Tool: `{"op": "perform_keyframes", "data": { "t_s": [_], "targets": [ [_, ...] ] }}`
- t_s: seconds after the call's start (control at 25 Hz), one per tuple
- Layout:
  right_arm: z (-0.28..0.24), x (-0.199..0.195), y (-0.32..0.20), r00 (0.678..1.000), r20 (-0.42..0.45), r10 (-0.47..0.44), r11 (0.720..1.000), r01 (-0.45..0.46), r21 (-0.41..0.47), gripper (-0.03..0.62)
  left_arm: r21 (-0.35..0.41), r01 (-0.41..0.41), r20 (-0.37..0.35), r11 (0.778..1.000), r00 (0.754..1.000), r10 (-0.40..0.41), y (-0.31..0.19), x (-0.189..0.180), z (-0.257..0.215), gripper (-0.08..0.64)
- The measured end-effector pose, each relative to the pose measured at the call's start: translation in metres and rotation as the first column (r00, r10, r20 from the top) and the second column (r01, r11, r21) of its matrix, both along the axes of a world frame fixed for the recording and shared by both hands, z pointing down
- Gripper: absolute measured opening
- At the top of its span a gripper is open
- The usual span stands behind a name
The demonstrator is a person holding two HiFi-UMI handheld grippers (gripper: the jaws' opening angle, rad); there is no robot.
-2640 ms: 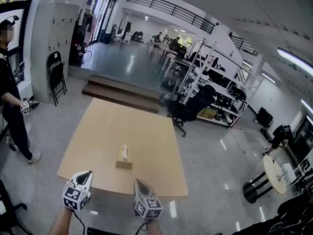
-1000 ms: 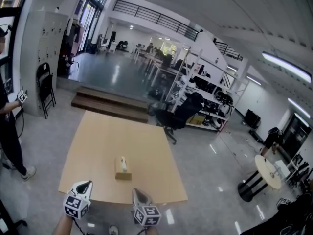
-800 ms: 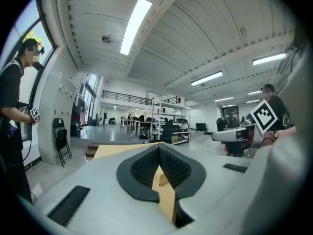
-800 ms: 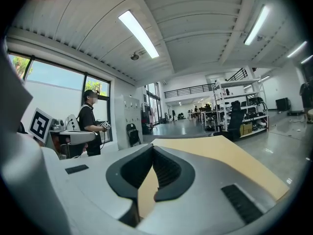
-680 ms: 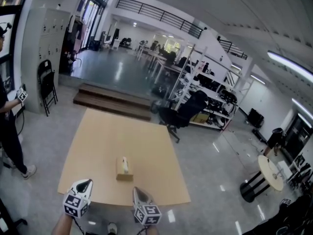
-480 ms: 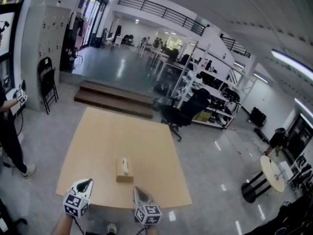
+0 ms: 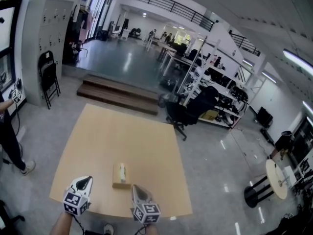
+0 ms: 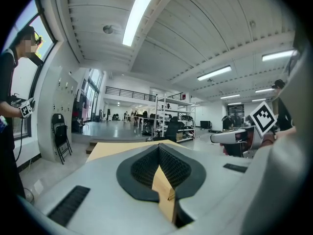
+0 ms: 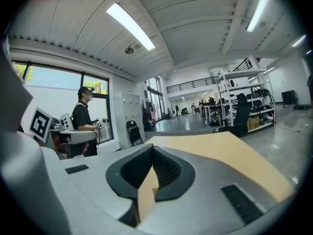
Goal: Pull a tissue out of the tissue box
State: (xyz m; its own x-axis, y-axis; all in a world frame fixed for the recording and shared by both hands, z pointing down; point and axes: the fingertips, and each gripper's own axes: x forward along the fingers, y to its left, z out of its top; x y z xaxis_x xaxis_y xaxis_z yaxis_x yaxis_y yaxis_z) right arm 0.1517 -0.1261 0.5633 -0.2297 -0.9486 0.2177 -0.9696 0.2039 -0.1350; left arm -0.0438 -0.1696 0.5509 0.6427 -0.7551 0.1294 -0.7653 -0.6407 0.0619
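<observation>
A tan tissue box (image 7: pixel 120 177) with a white tissue (image 7: pixel 122 169) sticking up from its top stands on the light wooden table (image 7: pixel 122 136), near the front edge. My left gripper (image 7: pixel 85 181) hovers over the table's front edge, left of the box and a little short of it. My right gripper (image 7: pixel 135 188) hangs just right of the box, at the same edge. In the left gripper view the left gripper (image 8: pixel 159 148) has its jaws together with nothing between them. The right gripper (image 9: pixel 152 148) in its own view is likewise shut and empty.
A person (image 7: pixel 9 126) holding another gripper stands at the far left beside a black folding chair (image 7: pixel 49 77). Wooden steps (image 7: pixel 117 94) and a black office chair (image 7: pixel 190 109) lie beyond the table. A small round table (image 7: pixel 276 180) stands at the right.
Both grippers have moved forward together, from short of the table to over its front edge. The tissue box now sits much closer to them. Their jaws look unchanged.
</observation>
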Motion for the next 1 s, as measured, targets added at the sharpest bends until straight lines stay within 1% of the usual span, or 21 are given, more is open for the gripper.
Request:
{"op": "perform_keyframes", "data": {
  "t_s": [0.16,0.32,0.6,0.8,1.0],
  "targets": [
    [0.005,0.012,-0.019,1.000,0.009,-0.014,1.000,0.014,-0.001,0.011,-0.014,0.018,0.005,1.000,1.000,-0.018,-0.017,0.011,0.007,0.006],
    [0.009,0.014,-0.036,0.999,0.014,-0.047,0.999,0.047,-0.001,0.011,-0.035,0.046,0.016,0.998,0.999,-0.046,-0.034,0.013,0.017,0.006],
    [0.020,0.021,-0.066,0.995,0.041,-0.092,0.996,0.093,-0.012,0.011,-0.040,0.080,0.026,0.996,0.997,-0.079,-0.062,0.024,0.019,0.006],
    [0.022,0.028,-0.081,0.993,0.047,-0.105,0.994,0.106,-0.025,0.012,-0.041,0.076,0.033,0.996,0.997,-0.075,-0.072,0.033,0.021,0.006],
    [0.020,0.032,-0.093,0.994,0.044,-0.099,0.995,0.099,-0.017,0.012,-0.032,0.070,0.032,0.997,0.997,-0.069,-0.083,0.037,0.017,0.006]
  ]
}}
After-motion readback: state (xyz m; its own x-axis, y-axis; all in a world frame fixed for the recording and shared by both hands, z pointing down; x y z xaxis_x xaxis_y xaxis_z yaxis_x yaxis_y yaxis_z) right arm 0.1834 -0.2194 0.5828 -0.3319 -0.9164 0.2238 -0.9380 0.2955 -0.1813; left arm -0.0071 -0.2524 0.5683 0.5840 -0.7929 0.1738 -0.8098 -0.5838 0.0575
